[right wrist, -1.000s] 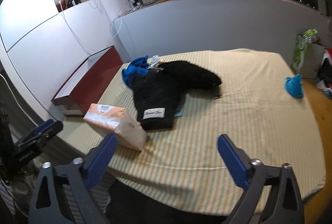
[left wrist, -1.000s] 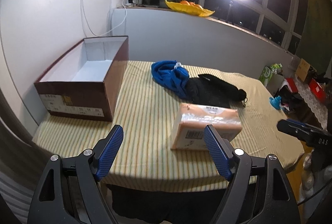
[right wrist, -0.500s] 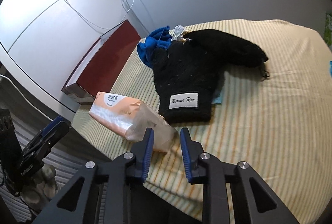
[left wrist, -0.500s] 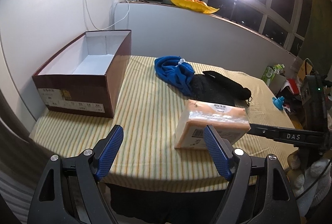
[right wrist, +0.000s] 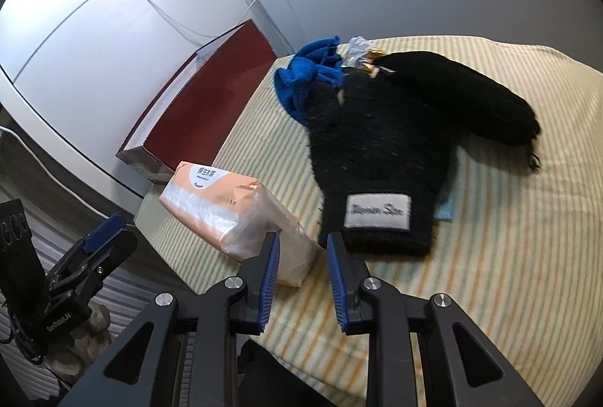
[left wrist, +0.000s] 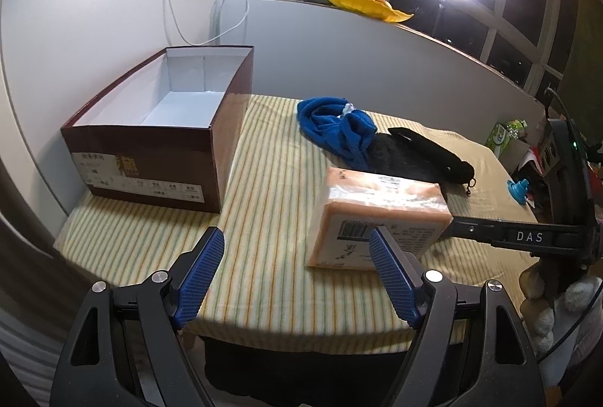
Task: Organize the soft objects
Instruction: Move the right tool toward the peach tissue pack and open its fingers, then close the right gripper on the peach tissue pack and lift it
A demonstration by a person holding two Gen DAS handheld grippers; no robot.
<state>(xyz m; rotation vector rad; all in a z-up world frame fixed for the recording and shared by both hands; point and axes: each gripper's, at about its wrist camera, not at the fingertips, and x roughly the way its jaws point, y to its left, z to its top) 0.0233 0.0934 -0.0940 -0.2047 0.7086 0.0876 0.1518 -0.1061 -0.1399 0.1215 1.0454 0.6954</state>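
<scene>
A: Start with the big things. What carries everything?

B: A bench (left wrist: 264,181) under a yellow striped cloth. At its left end stands an open dark red box (left wrist: 158,158) with a white inside, nothing in it that I can see.

A: And the soft things?

B: Near the middle of the bench lies a black knitted hat (right wrist: 380,158) with a white label at its cuff. A black pouch (right wrist: 471,94) rests along its far side, and a blue cloth (right wrist: 305,75) is bunched against its top end, toward the box. A small crinkled wrapper (right wrist: 358,49) sits where the blue cloth and the hat meet.

A: The tissue pack?

B: The peach tissue pack (left wrist: 377,218) lies near the front edge, just beside the hat's cuff.

A: The left hand-held gripper?

B: The left hand-held gripper (left wrist: 297,271) has its jaws spread wide with nothing between them, off the front edge of the bench, facing the pack.

A: The right one?

B: The right hand-held gripper (right wrist: 301,267) has its jaws drawn close with a narrow gap. The pack's crimped end sits right at its left pad, but nothing is clamped. From the left wrist view its finger reaches the pack's right end.
</scene>
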